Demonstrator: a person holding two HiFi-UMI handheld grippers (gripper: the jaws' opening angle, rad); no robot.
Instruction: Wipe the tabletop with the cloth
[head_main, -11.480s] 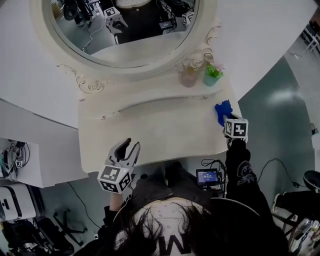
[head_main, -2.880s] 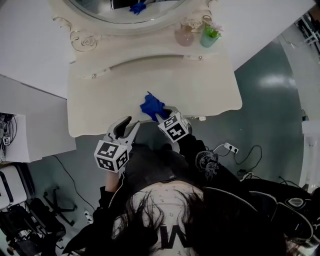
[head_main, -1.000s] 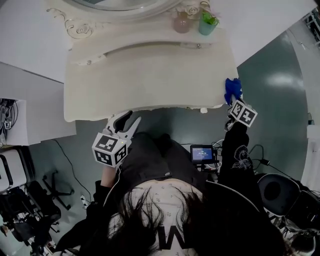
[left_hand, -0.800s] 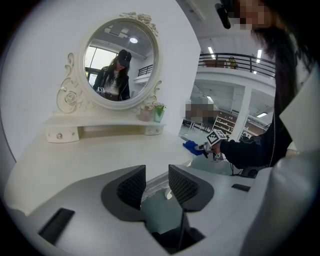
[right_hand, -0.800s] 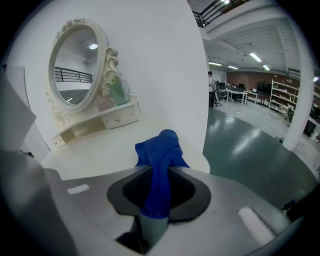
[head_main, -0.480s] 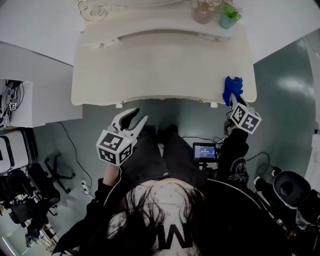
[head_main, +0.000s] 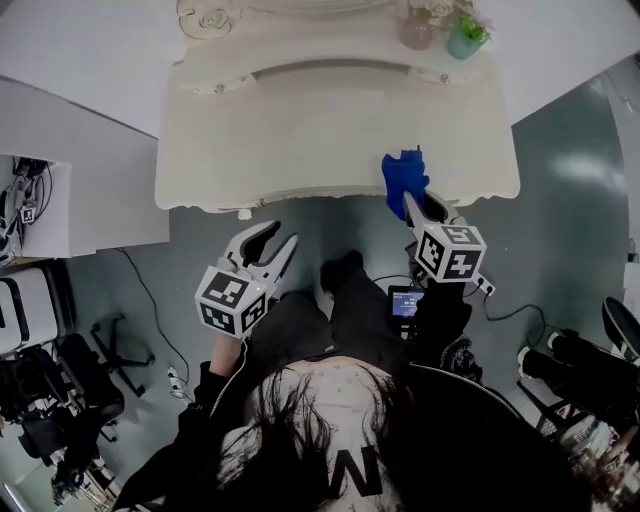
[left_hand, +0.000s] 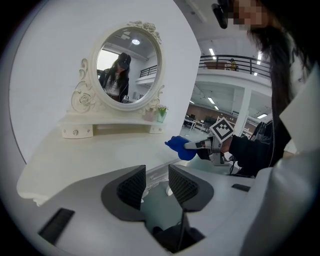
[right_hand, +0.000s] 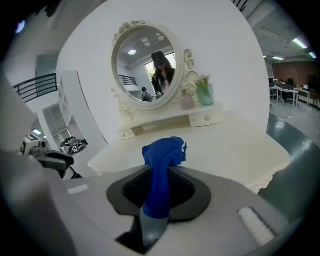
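The right gripper (head_main: 418, 208) clenches the blue cloth (head_main: 403, 178) at the front edge of the counter (head_main: 330, 130); the left gripper (head_main: 272, 245) hangs open, empty.

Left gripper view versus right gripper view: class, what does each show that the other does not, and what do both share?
Only the left gripper view shows the left gripper with jaws apart and empty, and the marker cube on the right gripper. Only the right gripper view shows, close up, the right gripper's jaws shut on the blue cloth. Both share the cloth, the oval mirror, the cream tabletop and the green pot.
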